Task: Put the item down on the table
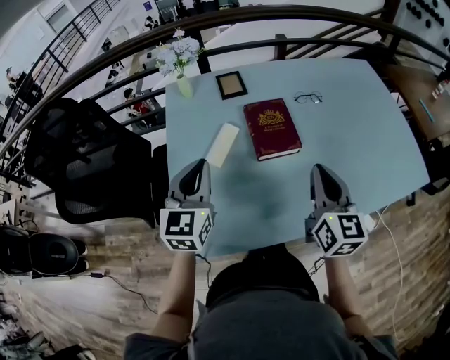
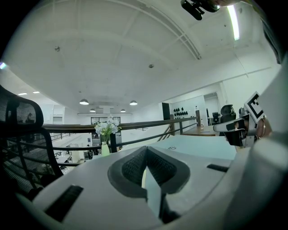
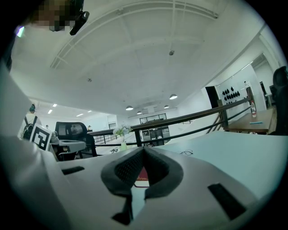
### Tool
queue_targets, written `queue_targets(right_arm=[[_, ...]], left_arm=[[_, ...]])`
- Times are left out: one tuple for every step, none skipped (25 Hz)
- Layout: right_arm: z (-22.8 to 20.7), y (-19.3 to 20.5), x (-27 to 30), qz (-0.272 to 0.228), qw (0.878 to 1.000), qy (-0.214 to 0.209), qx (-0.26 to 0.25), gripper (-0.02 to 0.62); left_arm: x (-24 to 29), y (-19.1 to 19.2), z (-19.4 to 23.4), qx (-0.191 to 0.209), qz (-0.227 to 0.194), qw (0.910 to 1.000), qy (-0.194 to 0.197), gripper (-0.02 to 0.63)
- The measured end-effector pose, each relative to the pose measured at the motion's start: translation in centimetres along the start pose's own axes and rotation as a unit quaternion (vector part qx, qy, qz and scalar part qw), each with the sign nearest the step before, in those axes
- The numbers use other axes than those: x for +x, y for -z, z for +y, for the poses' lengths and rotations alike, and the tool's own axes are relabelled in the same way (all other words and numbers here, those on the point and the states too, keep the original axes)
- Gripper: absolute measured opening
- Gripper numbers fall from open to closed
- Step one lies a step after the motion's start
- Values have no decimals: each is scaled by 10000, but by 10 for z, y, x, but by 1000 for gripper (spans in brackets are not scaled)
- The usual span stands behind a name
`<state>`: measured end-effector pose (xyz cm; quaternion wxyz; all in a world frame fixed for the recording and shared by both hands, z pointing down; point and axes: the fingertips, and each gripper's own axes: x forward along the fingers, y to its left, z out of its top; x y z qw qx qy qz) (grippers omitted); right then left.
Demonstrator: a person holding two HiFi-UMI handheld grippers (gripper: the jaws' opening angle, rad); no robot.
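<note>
A dark red book [image 1: 272, 129] with a gold crest lies flat in the middle of the pale blue table [image 1: 358, 133]. A cream oblong case [image 1: 223, 144] lies to its left. My left gripper [image 1: 200, 164] hovers over the table's near left part, just short of the case, jaws shut and empty. In the left gripper view its pads meet at the tip [image 2: 146, 148]. My right gripper [image 1: 318, 168] hovers at the near right, apart from the book, also shut with nothing held; its pads touch [image 3: 144, 148], and the book [image 3: 141, 175] shows below them.
At the table's far side stand a small picture frame [image 1: 231, 84], a pair of glasses [image 1: 308, 98] and a vase of white flowers [image 1: 181, 63]. A black mesh chair [image 1: 84, 162] is left of the table. A dark railing [image 1: 295, 14] runs behind.
</note>
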<state>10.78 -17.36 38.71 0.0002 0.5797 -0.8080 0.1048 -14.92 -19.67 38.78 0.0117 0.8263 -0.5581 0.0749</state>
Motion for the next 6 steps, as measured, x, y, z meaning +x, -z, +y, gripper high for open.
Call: queue_targets(right_arm=[[0, 0, 0, -1, 10000, 0, -5, 2], [1, -1, -1, -2, 10000, 0, -10, 2], [1, -1, -1, -4, 10000, 2, -12, 2], [1, 0, -2, -6, 10000, 5, -10, 2], [1, 0, -2, -9, 10000, 8, -8, 2], [1, 0, -2, -11, 10000, 11, -6, 2]], left_arm=[[-1, 0, 0, -3, -3, 10000, 0, 6], [-1, -1, 0, -6, -7, 10000, 2, 6], [-1, -1, 0, -8, -13, 10000, 4, 6], [-2, -2, 0, -10, -19, 10000, 8, 6], [-2, -2, -1, -11, -25, 10000, 13, 6], [-2, -2, -1, -13, -30, 10000, 19, 6]])
